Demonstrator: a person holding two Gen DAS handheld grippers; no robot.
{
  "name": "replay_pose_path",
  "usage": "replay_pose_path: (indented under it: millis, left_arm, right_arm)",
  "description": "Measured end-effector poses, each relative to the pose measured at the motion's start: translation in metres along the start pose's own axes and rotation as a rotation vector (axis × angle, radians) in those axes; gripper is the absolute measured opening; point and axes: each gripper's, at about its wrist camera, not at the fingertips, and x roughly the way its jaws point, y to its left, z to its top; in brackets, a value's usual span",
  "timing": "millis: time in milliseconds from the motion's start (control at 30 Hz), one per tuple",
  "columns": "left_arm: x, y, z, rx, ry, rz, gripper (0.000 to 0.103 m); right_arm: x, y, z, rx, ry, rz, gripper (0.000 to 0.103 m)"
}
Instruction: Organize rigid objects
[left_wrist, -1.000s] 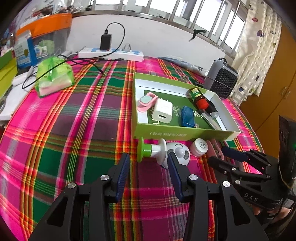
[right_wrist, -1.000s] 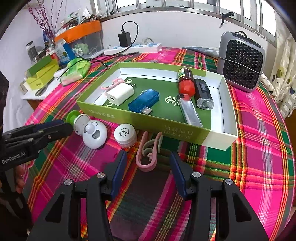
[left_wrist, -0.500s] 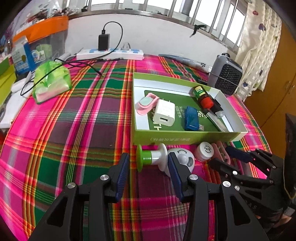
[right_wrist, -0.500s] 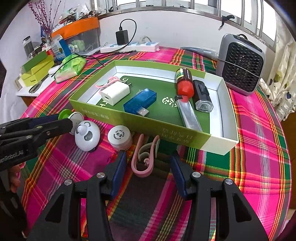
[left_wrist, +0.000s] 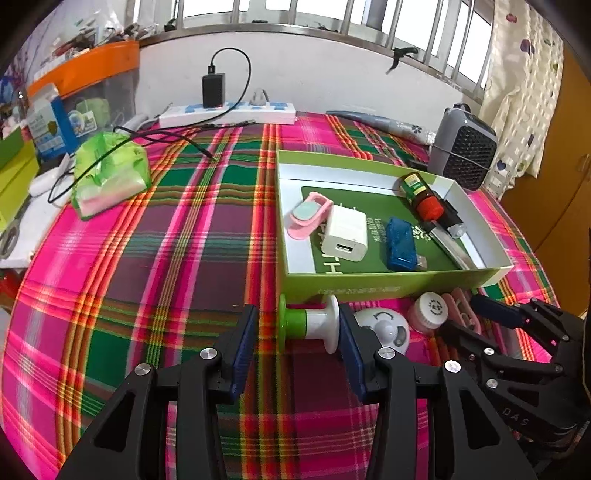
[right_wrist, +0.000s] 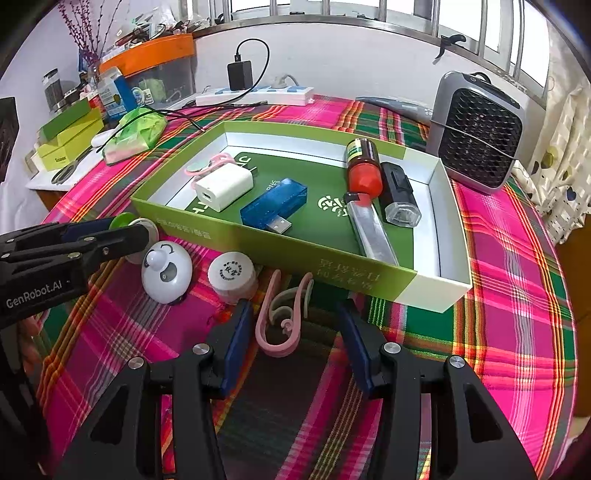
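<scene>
A green box (left_wrist: 373, 286) (right_wrist: 280, 254) on the plaid table holds a white charger (left_wrist: 345, 233), a blue USB stick (left_wrist: 400, 243), a pink clip, a red-capped bottle (right_wrist: 364, 166) and other small items. In front of it lie a green-and-white spool (left_wrist: 308, 325), a white panda-face toy (right_wrist: 167, 272), a small white jar (right_wrist: 232, 275) and a pink hook (right_wrist: 282, 321). My left gripper (left_wrist: 295, 334) is open with the spool between its fingers. My right gripper (right_wrist: 295, 332) is open around the pink hook.
A grey heater (right_wrist: 476, 133) stands behind the box on the right. A power strip (left_wrist: 229, 112), cables and a green plastic bag (left_wrist: 109, 173) lie at the back left. Boxes and an orange bin (right_wrist: 147, 55) crowd the far left edge.
Both grippers have moved forward toward the box. The spool now sits between the left fingers, and the pink hook sits deeper between the right fingers.
</scene>
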Motion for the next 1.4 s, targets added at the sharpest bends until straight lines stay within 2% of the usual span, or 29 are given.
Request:
replay_pose_path:
  millis: [467,600,700,967,1400]
  left_arm:
    - [0.0046,0.0036,-0.0009,-0.024,0.007,-0.021,0.042]
    - [0.0042,0.0039,-0.0012,-0.032,0.006,-0.033,0.038]
    - [0.0035,0.0028,-0.0016,-0.026,0.002,-0.035,0.033]
    - [0.0032,0.0021,-0.0020,-0.024,-0.001,-0.028,0.033]
    - [0.0030,0.0025,-0.0019,-0.024,-0.001,-0.029,0.033]
  right_arm:
    - [-0.0019,-0.0046,-0.0010,0.028,-0.004,-0.010,0.049]
    - [-0.0027,-0.0052,-0.0014,0.031,-0.006,-0.006,0.049]
    - [-0.0036,-0.0047,-0.0017,0.027,-0.008,-0.005,0.038]
    - [-0.0044,-0.0044,-0.0024,0.027,-0.010,0.001,0.025]
    - [-0.0048,-0.0042,-0.0025,0.027,-0.013,0.010,0.025]
